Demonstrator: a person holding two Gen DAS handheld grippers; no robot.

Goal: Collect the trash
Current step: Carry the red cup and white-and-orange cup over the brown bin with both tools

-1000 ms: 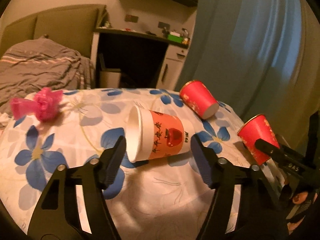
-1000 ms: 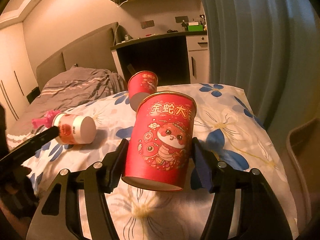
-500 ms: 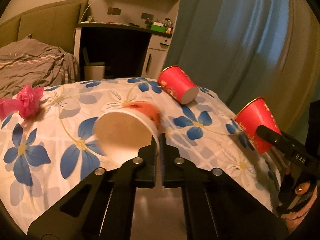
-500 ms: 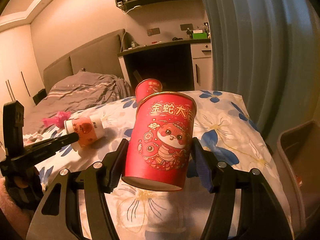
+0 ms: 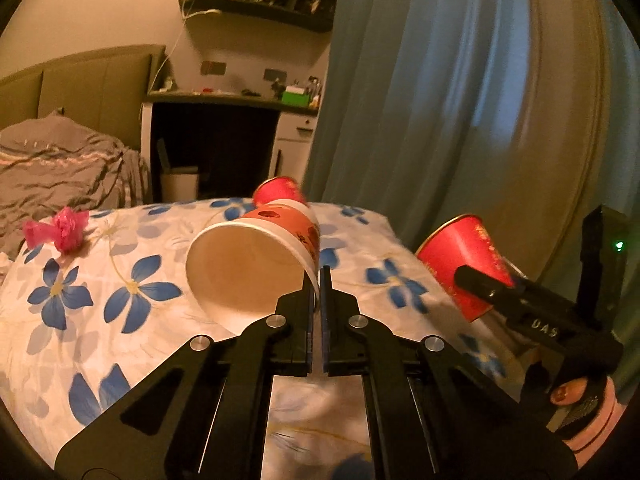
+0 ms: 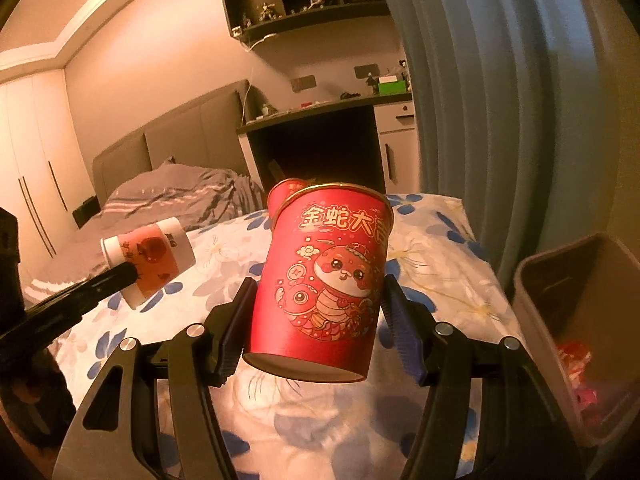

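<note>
Gold characters "金蛇大吉" run across the red cup (image 6: 326,286), above a cartoon snake, and the right gripper (image 6: 318,316) has it clamped by its sides, base toward the camera, tilted, lifted over the floral bedspread (image 6: 436,264). On the left, the white-and-orange cup (image 5: 256,258) hangs by its rim: the left gripper (image 5: 318,280) has its fingers pinched nearly together on the cup's wall, mouth facing the lens; its print is too blurred to read. "UAS" shows on the other tool's arm. A third red cup (image 5: 276,190) lies beyond on the bedspread. A bin (image 6: 580,320) stands at right.
</note>
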